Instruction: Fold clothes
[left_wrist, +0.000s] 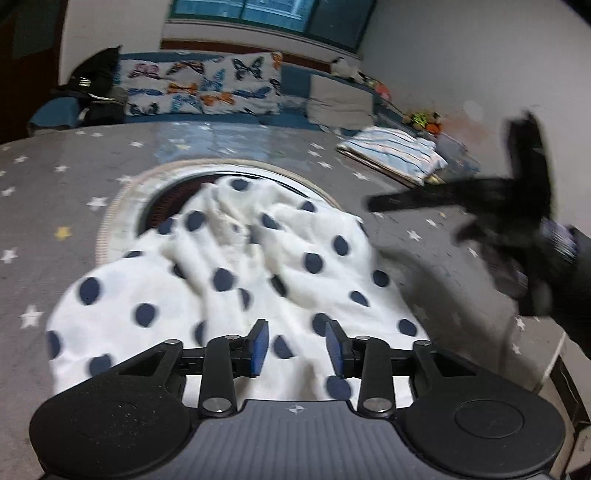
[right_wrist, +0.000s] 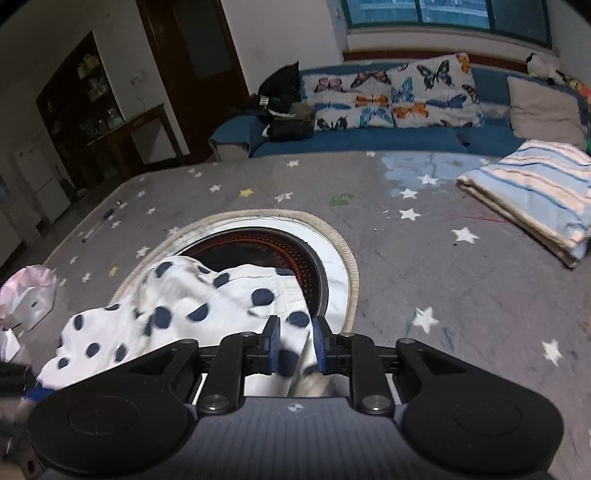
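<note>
Garment (white, navy-dotted) lies crumpled; left gripper gapes empty, right gripper pinches its edge.

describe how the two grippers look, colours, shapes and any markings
Both match: the left gripper and right gripper have black jointed arms with silver rivets, flat blue pads on the fingers, and two round black discs beside a ribbed grey body with a small cross-circle mark. In the left view, the right gripper appears as a blurred black shape, with a dark sleeve.
</note>
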